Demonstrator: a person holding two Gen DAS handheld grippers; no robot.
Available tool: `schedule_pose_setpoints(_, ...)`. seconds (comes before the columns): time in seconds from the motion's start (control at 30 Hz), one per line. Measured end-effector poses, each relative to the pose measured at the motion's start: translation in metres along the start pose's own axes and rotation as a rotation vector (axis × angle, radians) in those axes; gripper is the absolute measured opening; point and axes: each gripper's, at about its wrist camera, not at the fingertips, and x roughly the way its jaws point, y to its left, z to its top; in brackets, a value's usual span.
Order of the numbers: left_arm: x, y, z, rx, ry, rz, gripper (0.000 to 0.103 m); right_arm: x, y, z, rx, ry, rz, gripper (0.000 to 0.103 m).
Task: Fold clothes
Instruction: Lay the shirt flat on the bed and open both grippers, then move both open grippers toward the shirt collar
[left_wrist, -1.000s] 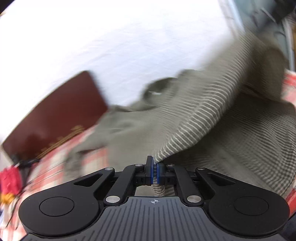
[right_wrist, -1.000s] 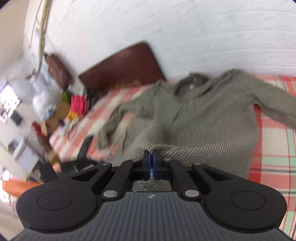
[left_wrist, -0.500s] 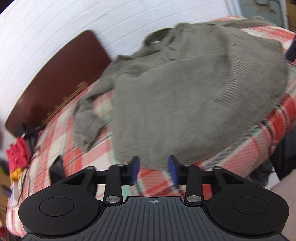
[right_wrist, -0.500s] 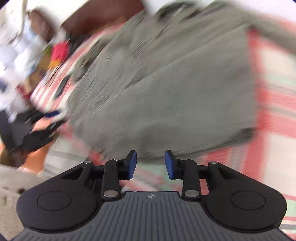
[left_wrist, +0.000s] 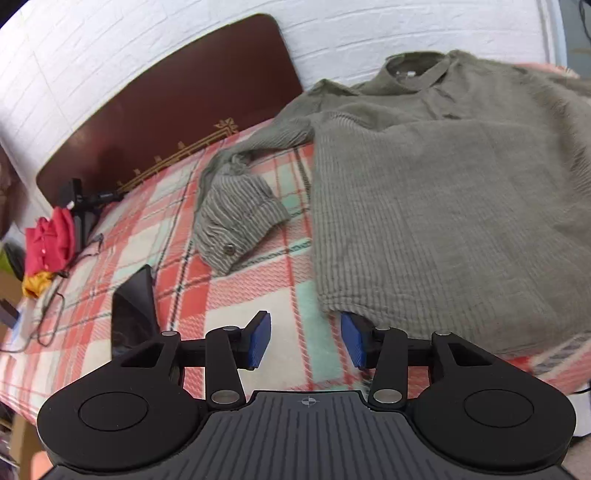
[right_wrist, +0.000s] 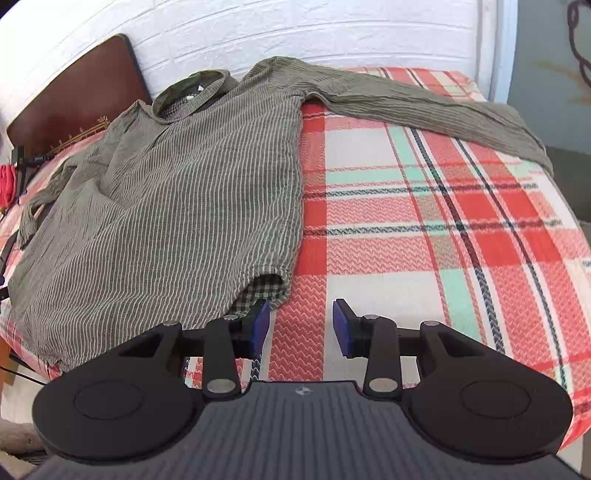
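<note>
Two grippers are in your hands, and both have their jaws spread with nothing between them. Your left gripper (left_wrist: 306, 339) hovers over the bed's plaid blanket (left_wrist: 229, 295), its right blue pad (left_wrist: 352, 343) just beside the near left hem corner of the shirt (left_wrist: 424, 206). Your right gripper (right_wrist: 300, 330) sits at the opposite hem corner, its left blue pad (right_wrist: 258, 328) just at the cloth where the checked underlayer (right_wrist: 260, 290) peeks out, with bare blanket (right_wrist: 424, 229) between the jaws.

One grey-green striped, long-sleeved shirt (right_wrist: 177, 206) lies spread flat on the bed. Its long axis runs away from you: hem at the near edge of the bed, collar (left_wrist: 417, 68) far off by the white brick wall (left_wrist: 369, 26). It has two sleeves. The one on your left is bunched and folded back on itself, its buttoned cuff (left_wrist: 229, 236) lying on the blanket apart from the body. The one on your right (right_wrist: 424, 110) stretches straight out sideways across the blanket, toward the bed's right edge.

To the left of the shirt, one dark flat device (left_wrist: 133, 314) lies on the blanket near your left gripper, with thin cables (left_wrist: 51, 314) trailing beyond it. Farther left sit one red cloth bundle (left_wrist: 50, 240) and one small black stand (left_wrist: 79, 199). One dark brown headboard (left_wrist: 166, 99) leans against the wall behind.
</note>
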Motion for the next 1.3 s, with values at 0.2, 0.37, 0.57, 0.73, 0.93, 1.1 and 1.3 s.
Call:
schedule_pose_setpoints(0.2, -0.003, -0.002, 0.008, -0.030, -0.061, -0.032, 0.056, 0.004, 0.000, -0.002, 0.016, 0.006, -0.006, 0.048)
schedule_pose_setpoints(0.37, 0.008, 0.001, 0.015, -0.046, -0.073, -0.044, 0.056, 0.007, 0.004, 0.001, 0.006, -0.001, -0.014, 0.050)
schedule_pose_setpoints(0.57, 0.031, -0.003, 0.015, -0.097, -0.053, -0.068, 0.006, 0.009, 0.014, -0.003, -0.092, -0.052, -0.039, 0.050)
schedule_pose_setpoints(0.73, 0.017, 0.001, 0.011, -0.141, -0.079, -0.040, 0.000, 0.003, 0.030, -0.023, -0.335, -0.103, -0.134, 0.054)
schedule_pose_setpoints(0.93, -0.008, 0.009, 0.000, -0.218, -0.098, -0.003, 0.000, 0.003, 0.035, -0.022, -0.372, -0.158, -0.150, 0.053)
schedule_pose_setpoints(1.1, -0.012, 0.008, -0.007, -0.232, -0.085, 0.007, 0.000, 0.018, 0.050, -0.017, -0.457, -0.187, -0.165, 0.044)
schedule_pose_setpoints(1.3, -0.022, 0.004, -0.010, -0.225, -0.091, 0.008, 0.000, 0.007, 0.045, -0.009, -0.375, -0.200, -0.204, 0.001)
